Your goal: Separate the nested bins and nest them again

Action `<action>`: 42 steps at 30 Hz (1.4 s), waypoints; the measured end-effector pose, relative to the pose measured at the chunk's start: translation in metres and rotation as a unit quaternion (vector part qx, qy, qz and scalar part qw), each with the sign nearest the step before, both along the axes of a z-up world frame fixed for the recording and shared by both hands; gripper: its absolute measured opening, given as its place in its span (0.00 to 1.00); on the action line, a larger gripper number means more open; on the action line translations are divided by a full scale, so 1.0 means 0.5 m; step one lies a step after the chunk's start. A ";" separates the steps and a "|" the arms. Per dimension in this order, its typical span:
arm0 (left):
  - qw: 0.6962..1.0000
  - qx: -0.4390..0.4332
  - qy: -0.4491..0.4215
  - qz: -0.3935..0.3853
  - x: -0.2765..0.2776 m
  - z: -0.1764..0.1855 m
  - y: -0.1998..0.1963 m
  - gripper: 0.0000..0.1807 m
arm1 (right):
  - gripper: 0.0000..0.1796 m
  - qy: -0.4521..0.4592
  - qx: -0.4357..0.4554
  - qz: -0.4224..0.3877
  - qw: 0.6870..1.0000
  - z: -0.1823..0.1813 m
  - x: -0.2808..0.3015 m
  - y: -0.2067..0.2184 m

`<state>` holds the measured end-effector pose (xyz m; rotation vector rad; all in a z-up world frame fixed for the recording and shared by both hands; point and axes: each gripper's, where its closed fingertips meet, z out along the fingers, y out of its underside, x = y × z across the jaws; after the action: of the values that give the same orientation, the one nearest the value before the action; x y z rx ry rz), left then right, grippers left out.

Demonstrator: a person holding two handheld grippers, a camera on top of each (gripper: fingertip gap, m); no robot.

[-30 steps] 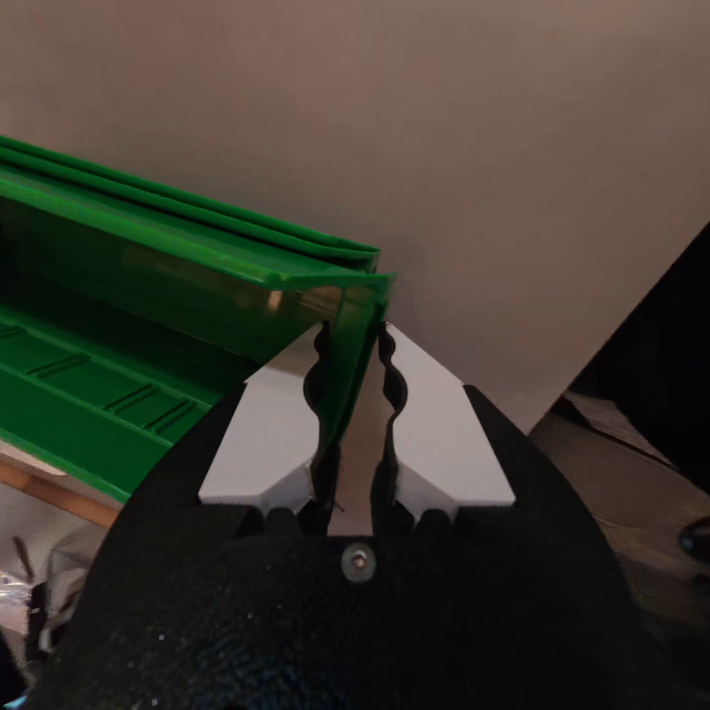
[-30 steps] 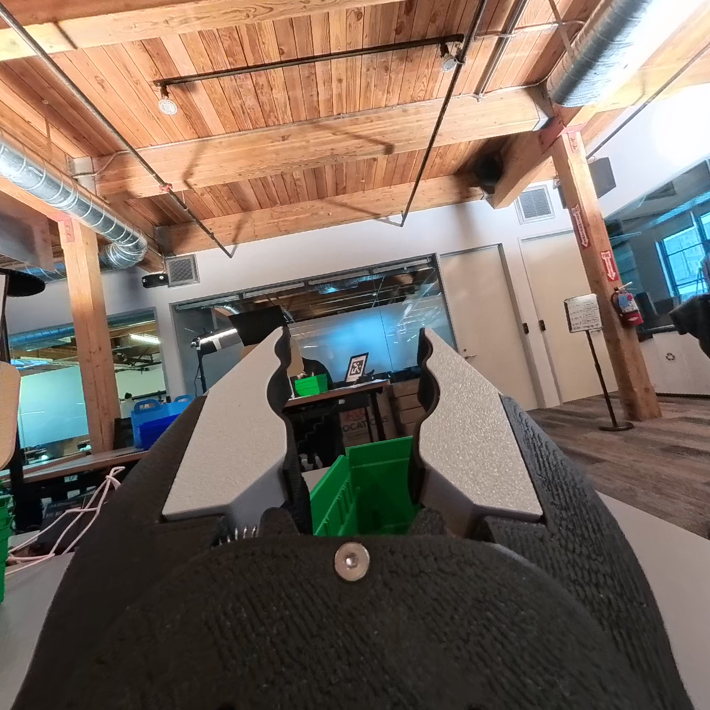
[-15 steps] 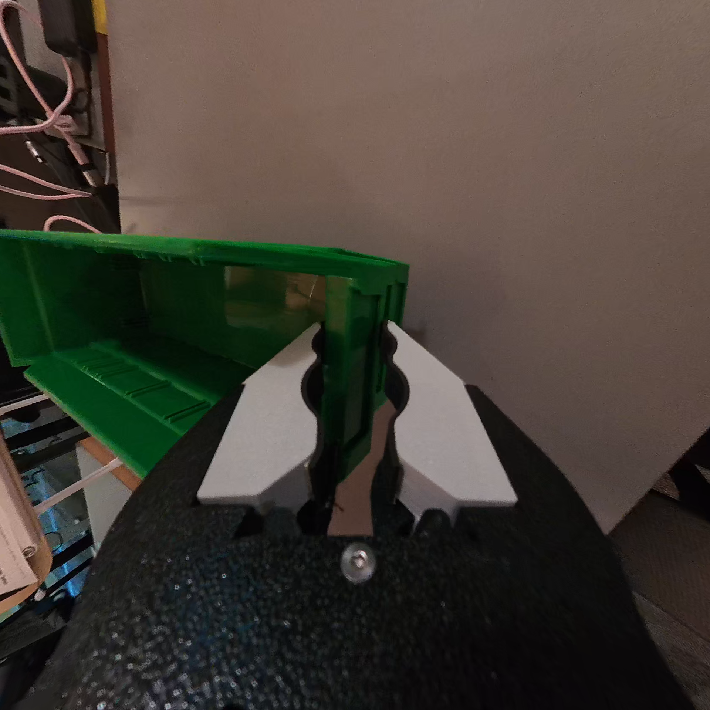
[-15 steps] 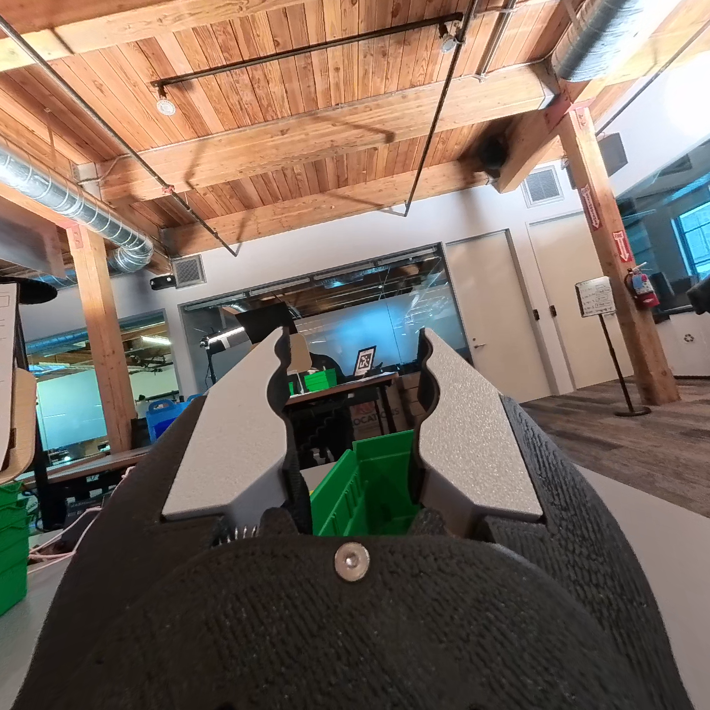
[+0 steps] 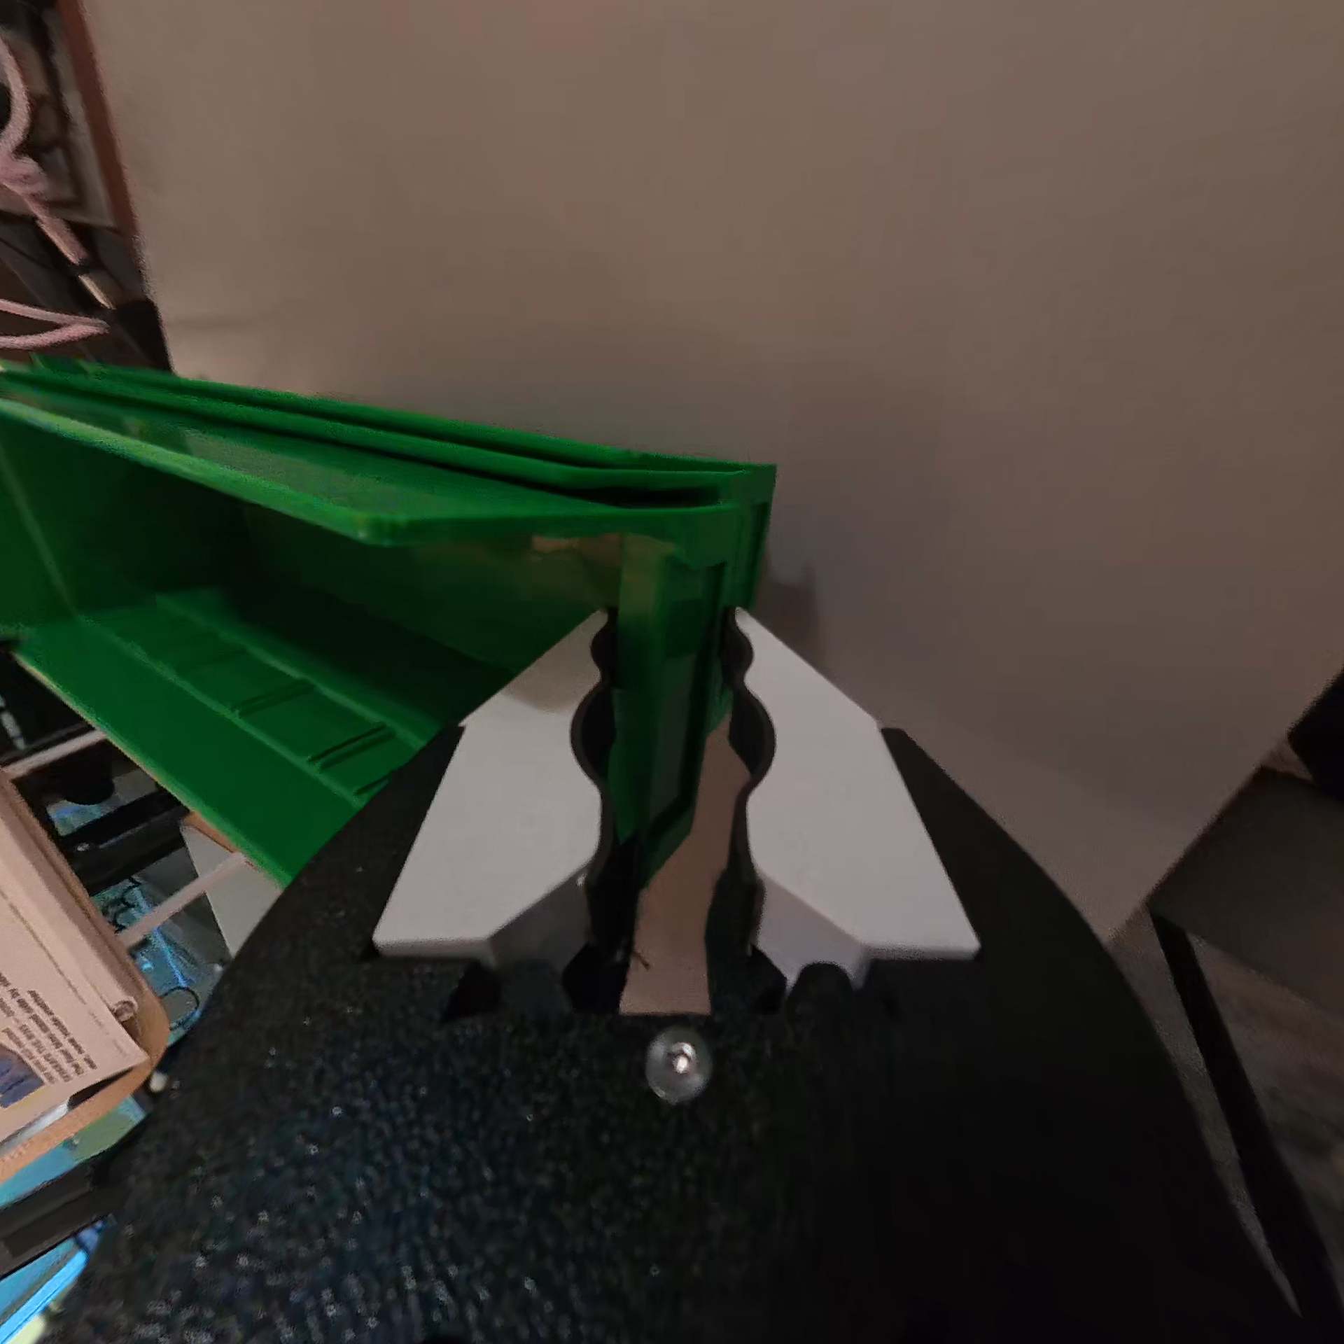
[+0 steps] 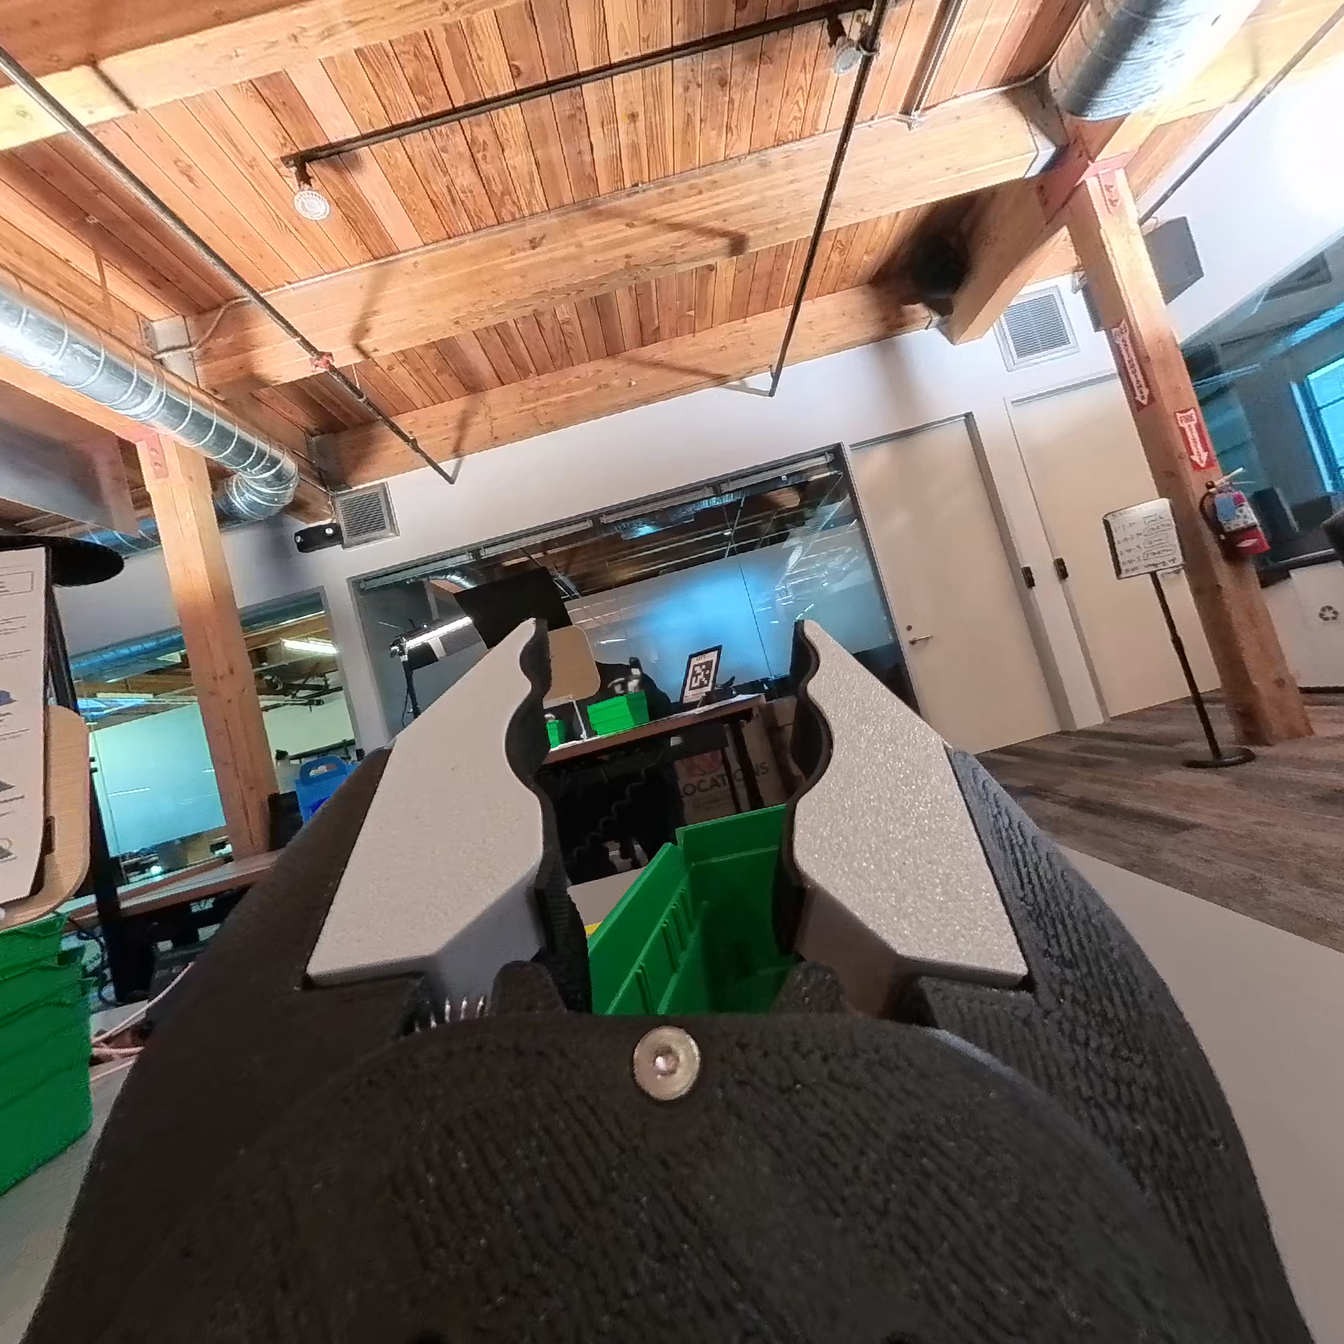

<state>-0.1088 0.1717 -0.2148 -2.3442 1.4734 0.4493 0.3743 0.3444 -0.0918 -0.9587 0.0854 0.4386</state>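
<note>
Left wrist view: green bin pinched by its end wall

Left wrist view shows the left hand-held gripper (image 5: 665, 734) closed to a narrow gap on the end wall of a long green plastic bin (image 5: 305, 604), one finger inside, one outside. That bin hangs tipped above the pale bench (image 5: 909, 305), apparently so it can be carried. Layered rims at its top edge suggest at least 2 bins lie together there, though I cannot tell how many are gripped.

Right hand-held gripper (image 6: 665, 771) stands wide, holding nothing, and points up toward the wooden ceiling (image 6: 553, 189). Just below its fingers, a second green plastic bin (image 6: 691, 938) rests on the bench, open side up, probably ready to receive the lifted one.
</note>
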 end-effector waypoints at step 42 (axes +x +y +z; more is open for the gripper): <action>0.811 -0.058 -0.266 0.518 -0.129 0.100 0.261 0.62 | 0.37 0.009 0.000 0.017 1.000 0.004 -0.008 0.004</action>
<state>-0.1731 0.3021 -0.1650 -2.8492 -0.1204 -0.0988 0.3703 0.3463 -0.0897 -0.9580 0.0847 0.4792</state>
